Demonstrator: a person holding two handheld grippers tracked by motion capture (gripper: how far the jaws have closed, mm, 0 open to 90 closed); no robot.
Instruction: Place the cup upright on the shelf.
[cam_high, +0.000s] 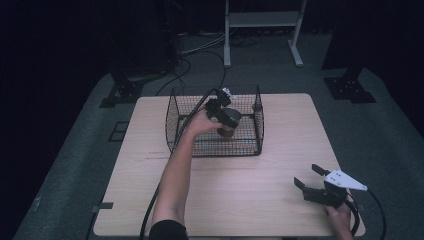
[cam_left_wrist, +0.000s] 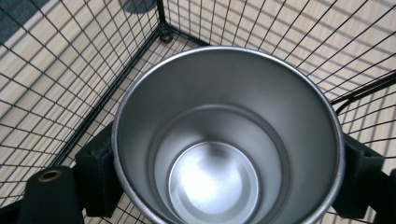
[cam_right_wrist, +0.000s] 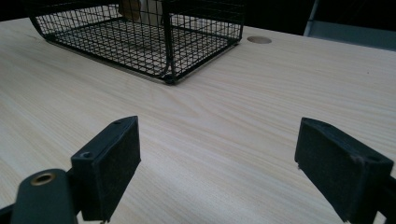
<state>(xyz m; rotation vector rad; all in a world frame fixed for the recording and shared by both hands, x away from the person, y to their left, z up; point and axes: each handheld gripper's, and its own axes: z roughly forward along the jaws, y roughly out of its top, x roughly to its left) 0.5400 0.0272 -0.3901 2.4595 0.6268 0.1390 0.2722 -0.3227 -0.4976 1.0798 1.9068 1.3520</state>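
Your left hand-held gripper (cam_high: 226, 121) is inside the black wire basket (cam_high: 180, 102), and its two pads are pressed against opposite sides of a metal cup (cam_left_wrist: 229, 140), so it has a firm hold on it. In the left gripper view you look straight down into the cup's open mouth: it is upright, bare shiny steel inside, and nothing lies in it. The basket's mesh walls stand around it, with one corner post just beyond the cup's rim. From the high view, the cup (cam_high: 227, 131) sits in the middle part of the basket, a little toward its near wall; whether its base already touches the basket floor cannot be told. The basket stands on the far half of the pale wooden surface (cam_high: 240, 200). Your right hand-held gripper (cam_high: 314, 182) is at the near right corner of the surface, well apart from the basket, with its jaws spread wide and nothing between them. In the right gripper view those pads hover over bare wood grain, pointing toward the basket (cam_right_wrist: 154, 37) farther off.
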